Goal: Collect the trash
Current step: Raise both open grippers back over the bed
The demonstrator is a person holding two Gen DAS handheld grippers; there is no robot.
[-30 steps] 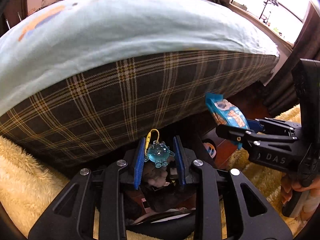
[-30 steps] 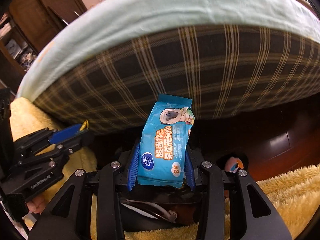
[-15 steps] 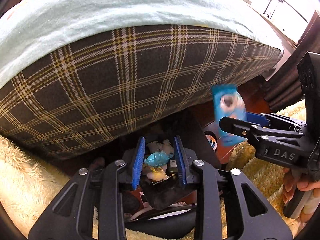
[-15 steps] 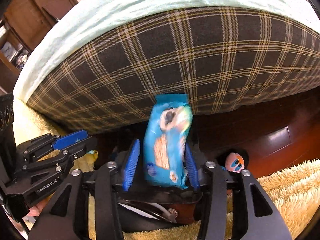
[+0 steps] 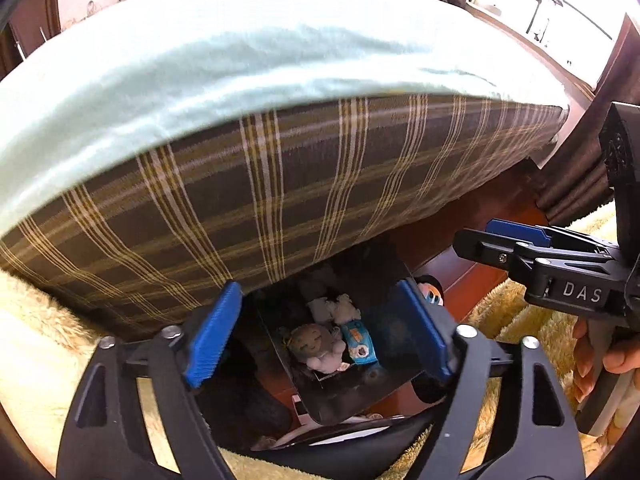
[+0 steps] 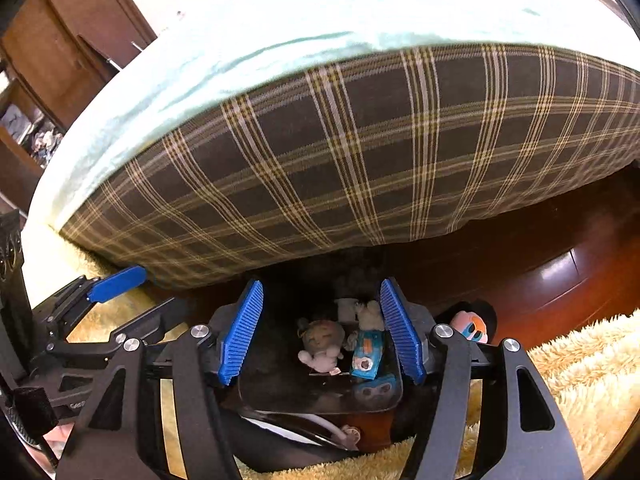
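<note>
Both grippers hang over a dark glossy bin (image 5: pixel 352 396) (image 6: pixel 320 400) on the floor by the bed. My left gripper (image 5: pixel 320 332) has its jaws opening wide, with nothing between the pads. My right gripper (image 6: pixel 320 332) is opening too and holds nothing; it also shows at the right of the left wrist view (image 5: pixel 516 240). The blue wipes pack (image 5: pixel 360 344) (image 6: pixel 366 354) lies in the bin beside a small plush doll (image 5: pixel 316 346) (image 6: pixel 322 340). A bluish shape (image 6: pixel 376 390) sits at the bin's near wall; I cannot tell what it is.
The bed's plaid side (image 5: pixel 300 200) (image 6: pixel 380 160) under a pale green sheet overhangs the bin. A cream shaggy rug (image 6: pixel 580 368) and dark wood floor (image 6: pixel 560 276) lie around it. A small round toy (image 6: pixel 470 326) sits right of the bin. A hand (image 5: pixel 616 360) holds the right gripper.
The left gripper let go of the blue bear charm and spread its jaws. The right gripper released the blue pack, which dropped into the bin.
</note>
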